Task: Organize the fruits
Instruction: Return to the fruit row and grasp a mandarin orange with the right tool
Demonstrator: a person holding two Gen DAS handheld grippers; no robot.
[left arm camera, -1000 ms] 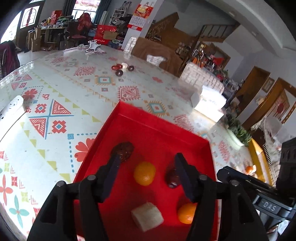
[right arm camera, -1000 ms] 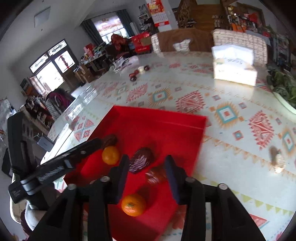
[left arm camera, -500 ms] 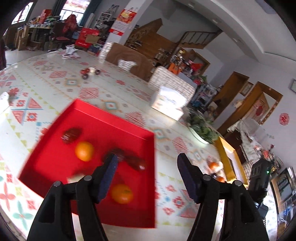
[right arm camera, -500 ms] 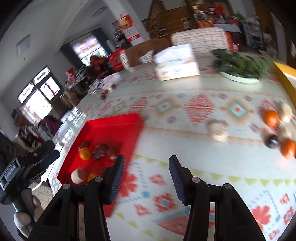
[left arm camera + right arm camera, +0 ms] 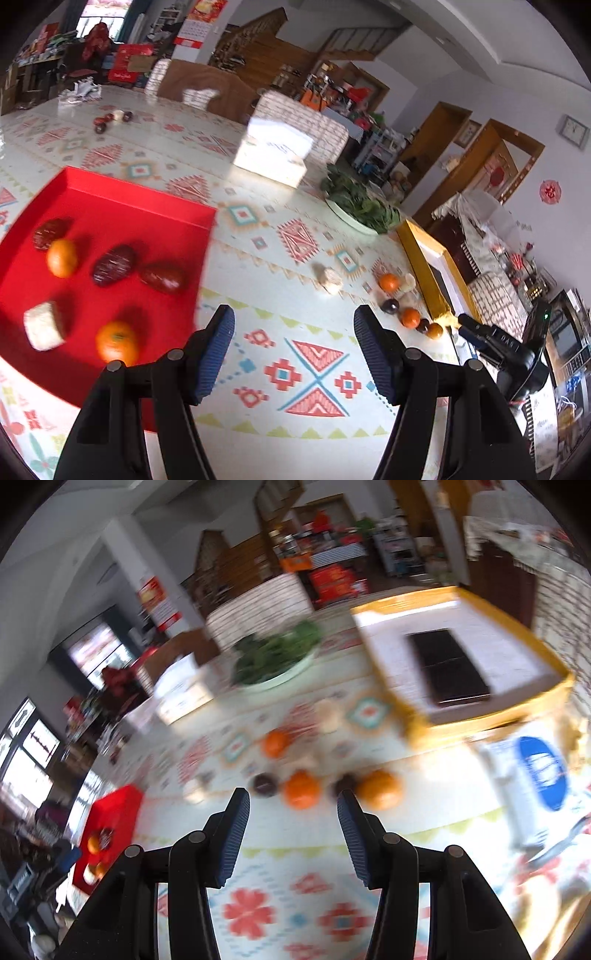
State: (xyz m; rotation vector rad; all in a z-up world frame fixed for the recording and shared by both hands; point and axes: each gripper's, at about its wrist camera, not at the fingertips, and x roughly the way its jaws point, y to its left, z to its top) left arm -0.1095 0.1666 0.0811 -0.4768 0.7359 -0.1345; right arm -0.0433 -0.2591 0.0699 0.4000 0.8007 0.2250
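A red tray [image 5: 110, 206] lies at the left of the left wrist view with two oranges [image 5: 117, 341], three dark red dates [image 5: 112, 259] and a pale banana chunk [image 5: 43, 325] in it. My left gripper [image 5: 293, 354] is open and empty over the tablecloth right of the tray. A loose fruit cluster [image 5: 404, 312] lies by the yellow box. My right gripper [image 5: 293, 830] is open and empty just short of that cluster: oranges [image 5: 301, 789], dark fruits [image 5: 264, 784], pale pieces [image 5: 330, 716]. The red tray [image 5: 107, 819] shows far left.
A yellow-rimmed box [image 5: 430, 266] stands at the right, also in the right wrist view [image 5: 461, 657]. A bowl of greens [image 5: 356, 208], a white tissue box [image 5: 275, 153] and small dark fruits [image 5: 110, 120] lie farther back. A white and blue packet [image 5: 532, 782] lies at the right.
Both grippers have swung right, away from the red tray. The right one now faces the loose fruit cluster by the yellow box. Both stay open and empty.
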